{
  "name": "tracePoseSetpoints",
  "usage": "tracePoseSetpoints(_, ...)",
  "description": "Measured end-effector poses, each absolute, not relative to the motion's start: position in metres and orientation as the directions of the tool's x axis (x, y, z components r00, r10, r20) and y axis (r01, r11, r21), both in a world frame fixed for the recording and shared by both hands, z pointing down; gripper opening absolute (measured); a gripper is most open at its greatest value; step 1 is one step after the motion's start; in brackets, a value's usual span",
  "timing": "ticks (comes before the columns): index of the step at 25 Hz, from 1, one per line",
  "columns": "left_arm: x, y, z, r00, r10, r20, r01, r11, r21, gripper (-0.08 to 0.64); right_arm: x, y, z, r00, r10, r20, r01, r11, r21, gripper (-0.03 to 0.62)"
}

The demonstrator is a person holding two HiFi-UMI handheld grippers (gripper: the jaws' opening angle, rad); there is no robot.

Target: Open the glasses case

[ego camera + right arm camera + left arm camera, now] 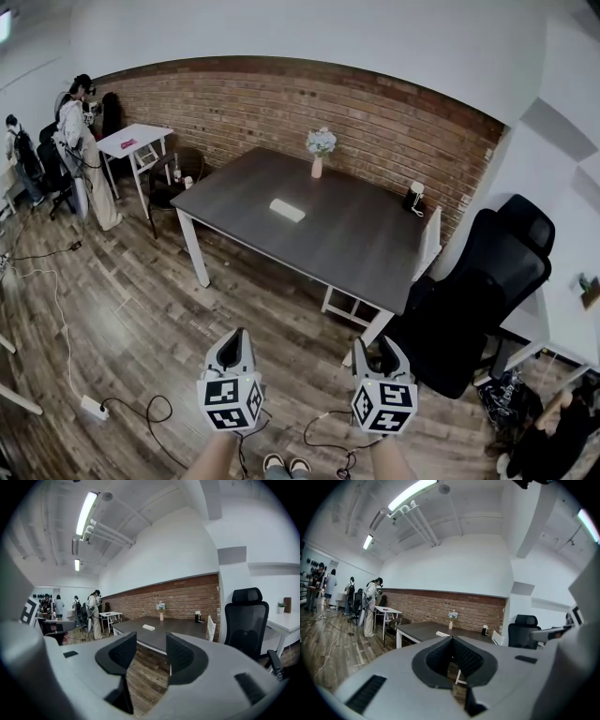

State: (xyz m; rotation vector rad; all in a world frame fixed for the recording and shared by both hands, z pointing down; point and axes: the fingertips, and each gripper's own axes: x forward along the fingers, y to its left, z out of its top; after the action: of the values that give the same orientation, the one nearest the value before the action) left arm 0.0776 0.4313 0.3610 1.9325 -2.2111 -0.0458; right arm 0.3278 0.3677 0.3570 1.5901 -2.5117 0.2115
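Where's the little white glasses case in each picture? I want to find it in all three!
Head view: the glasses case lies near the middle of the dark table.
Left gripper view: tiny, on the table just left of where the jaws meet.
Right gripper view: on the table, just above the gap between the jaws.
Shared landmark: the flower vase, beyond the case, slightly right.
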Motion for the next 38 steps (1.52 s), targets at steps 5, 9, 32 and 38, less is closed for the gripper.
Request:
tracePoseSetpoints(5, 0.062, 0.420, 0.366, -0.114, -0.983, 0.141, -0.975, 0.138, 0.173, -0.002, 0.318, 0.356, 0.362, -0.410, -0.885, 0.223, -0.910, 0.412, -0.039, 0.189)
tracePoseSetpoints(9, 0.050, 0.405, 0.372, -0.117, -0.981, 0.156, -0.971, 0.145, 0.189, -0.002, 0.308, 0.338, 0.368, -0.407, -0.882, 0.238, -0.912, 0.407, -0.051, 0.181)
tracePoseSetpoints(32, 0.000, 0.185, 0.361, -0.216, -0.966, 0.141, -0.955, 0.239, 0.173, -0.002, 0.253, 0.084, 0.361, -0.490, -0.846, 0.210, -0.870, 0.487, -0.070, 0.163)
tracePoseSetpoints(38, -0.015, 0.140, 0.364, -0.234, -0.962, 0.144, -0.952, 0.257, 0.169, -0.002, 0.235, 0.032, 0.364, -0.509, -0.835, 0.210, -0.860, 0.506, -0.072, 0.163)
